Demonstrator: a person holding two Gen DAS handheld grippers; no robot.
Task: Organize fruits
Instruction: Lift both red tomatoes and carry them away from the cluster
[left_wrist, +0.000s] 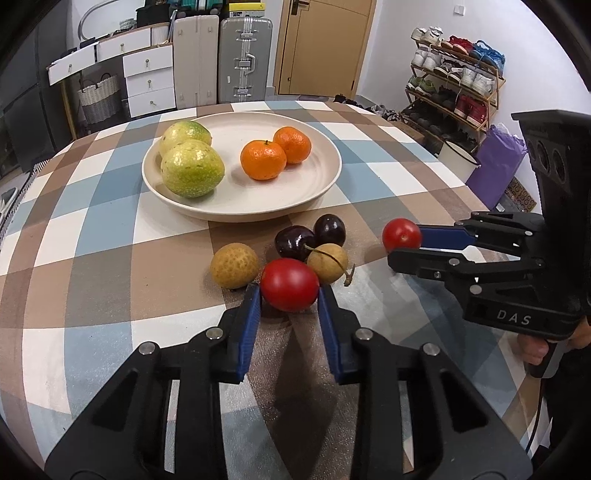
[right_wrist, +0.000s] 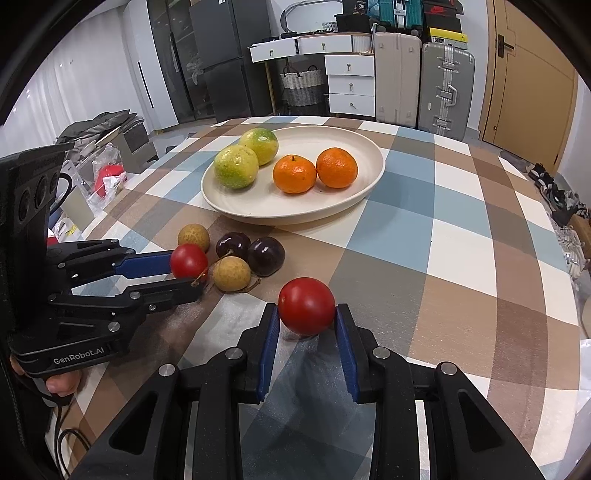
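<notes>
The left gripper (left_wrist: 289, 295) and right gripper (right_wrist: 306, 317) each clamp a tomato, likely to join the sorted pairs on the plate (left_wrist: 325, 181).

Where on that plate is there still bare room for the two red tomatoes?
The plate is bare along its near rim, in front of the green fruits and oranges. The cloth just before it is crowded with cherries and longans.

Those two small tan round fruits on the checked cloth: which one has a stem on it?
The tan round fruit touching the two dark cherries has a thin brown stem. The other tan fruit, off to the left in the left wrist view, shows none.
</notes>
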